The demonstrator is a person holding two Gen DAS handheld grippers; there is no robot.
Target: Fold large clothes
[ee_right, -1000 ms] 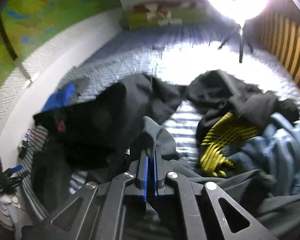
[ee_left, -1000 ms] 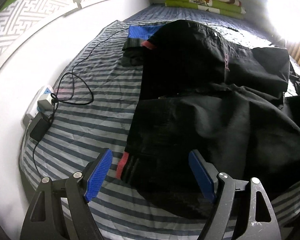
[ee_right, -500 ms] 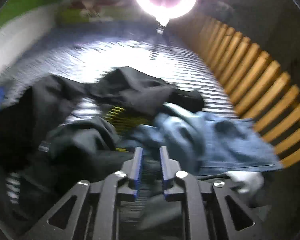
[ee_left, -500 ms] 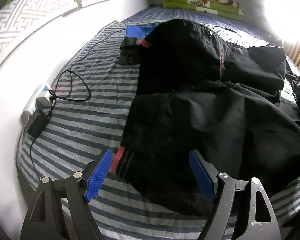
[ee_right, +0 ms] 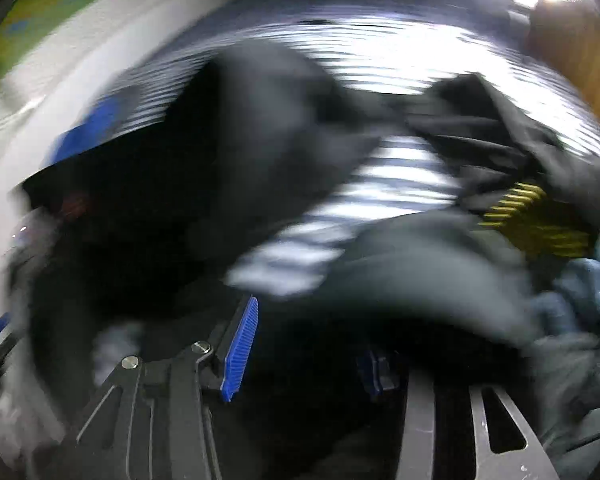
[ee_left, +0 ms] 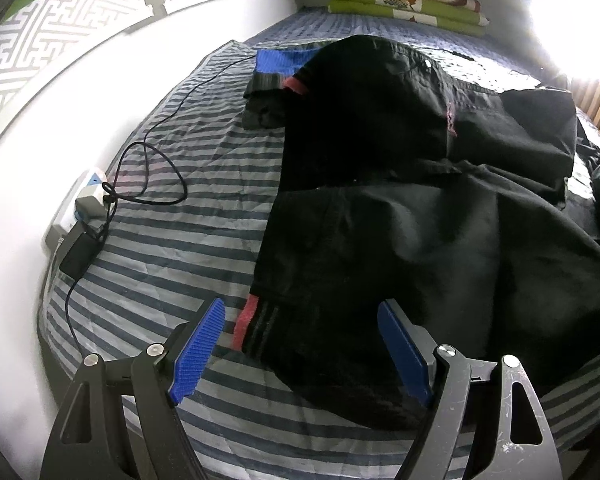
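Observation:
A large black jacket (ee_left: pixel 400 220) lies spread on the striped bed (ee_left: pixel 172 264). Its red-edged cuff (ee_left: pixel 246 320) lies close to me and a blue part (ee_left: pixel 280 62) lies at the far end. My left gripper (ee_left: pixel 300 308) hangs open just above that cuff, one blue pad on either side, touching nothing. The right wrist view is badly blurred. There my right gripper (ee_right: pixel 312 332) has its jaws opening, with dark cloth lying loosely between and under the pads. A dark grey garment (ee_right: pixel 420 272) bulges right of it.
A power strip with a charger and black cable (ee_left: pixel 88 204) sits at the bed's left edge by the white wall. Folded green blankets (ee_left: pixel 408 4) lie at the head. A pile with a yellow-striped piece (ee_right: pixel 540 220) and blue denim (ee_right: pixel 588 292) lies right, near wooden slats (ee_left: pixel 596 112).
My right gripper's pads have gone from pressed together to well apart, and its view swung right, then back left. The left gripper stayed put; the black jacket settled slightly.

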